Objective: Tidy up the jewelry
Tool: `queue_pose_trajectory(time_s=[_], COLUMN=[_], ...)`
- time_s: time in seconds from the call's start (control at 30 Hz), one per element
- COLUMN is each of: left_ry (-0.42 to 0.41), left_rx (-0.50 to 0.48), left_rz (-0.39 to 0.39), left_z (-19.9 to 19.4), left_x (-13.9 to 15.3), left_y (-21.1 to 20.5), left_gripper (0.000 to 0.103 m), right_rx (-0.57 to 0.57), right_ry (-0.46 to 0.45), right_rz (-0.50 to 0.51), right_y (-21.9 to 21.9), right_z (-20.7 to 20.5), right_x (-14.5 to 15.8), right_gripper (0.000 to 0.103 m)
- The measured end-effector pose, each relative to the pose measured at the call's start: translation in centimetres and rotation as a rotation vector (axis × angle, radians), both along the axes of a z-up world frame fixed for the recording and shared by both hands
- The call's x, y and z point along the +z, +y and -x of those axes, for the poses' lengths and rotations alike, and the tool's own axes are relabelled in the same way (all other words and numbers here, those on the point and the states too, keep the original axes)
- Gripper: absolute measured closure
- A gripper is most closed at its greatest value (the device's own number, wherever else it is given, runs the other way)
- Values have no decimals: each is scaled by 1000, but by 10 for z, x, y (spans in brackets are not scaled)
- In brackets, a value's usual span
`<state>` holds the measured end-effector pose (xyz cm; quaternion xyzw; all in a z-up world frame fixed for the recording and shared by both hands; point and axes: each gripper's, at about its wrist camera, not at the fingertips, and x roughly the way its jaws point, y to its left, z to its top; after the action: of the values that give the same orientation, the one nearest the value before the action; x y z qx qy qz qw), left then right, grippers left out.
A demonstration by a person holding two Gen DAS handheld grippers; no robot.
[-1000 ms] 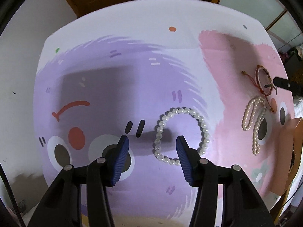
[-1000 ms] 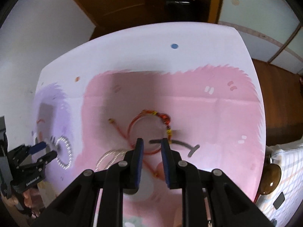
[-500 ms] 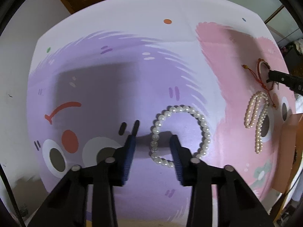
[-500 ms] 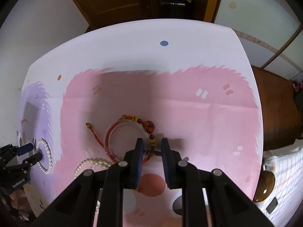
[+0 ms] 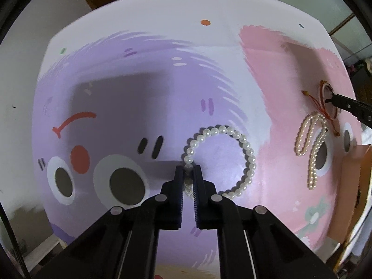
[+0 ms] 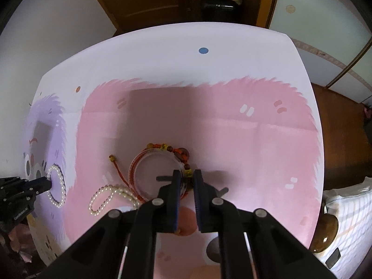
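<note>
1. Two grippers each pinch a bracelet: the left gripper (image 5: 188,174) is closed on the near-left beads of the pearl bracelet (image 5: 241,139), which lies on the purple part of the mat (image 5: 130,93).
2. The right gripper (image 6: 186,176) is closed on the red bracelet (image 6: 137,167), over the pink part.
3. A pearl necklace (image 6: 104,194) lies just left of the red bracelet.

Bright light from above. Big boxy grey shadows on mat (image 5: 162,46) behind grippers. Mat edges bend round, corners black. Middle sharp, rim a bit blurry.
</note>
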<state>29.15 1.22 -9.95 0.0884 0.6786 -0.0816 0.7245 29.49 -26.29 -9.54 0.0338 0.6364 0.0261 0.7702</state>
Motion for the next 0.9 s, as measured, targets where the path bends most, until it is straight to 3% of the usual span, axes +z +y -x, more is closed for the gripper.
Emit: queue_pose_trajectory(time_s=[0.3,0.37,0.53,0.7,0.9], left_ry=[-117,-139,-191,-224,-216], left_rx=[-22,-27,-60,-101,-108], left_rz=[-7,-3,4,24,64], left_z=[41,48,70,76,84], left_x=[35,46,76,104,119], left_y=[-9,-12,-22,-23,-36], left_gripper=[98,98,98,98,98], right_rx=[15,23,43,59,12], right_ry=[-57,-73,-101,-103,-42], right_rz=[-44,-54,-59,-38,-82], right_y=[0,0,4,8,-3], right_z=[20,24,35,42,46], right_x=[22,31,49,56,47], right_gripper=[94,103,103,103,101])
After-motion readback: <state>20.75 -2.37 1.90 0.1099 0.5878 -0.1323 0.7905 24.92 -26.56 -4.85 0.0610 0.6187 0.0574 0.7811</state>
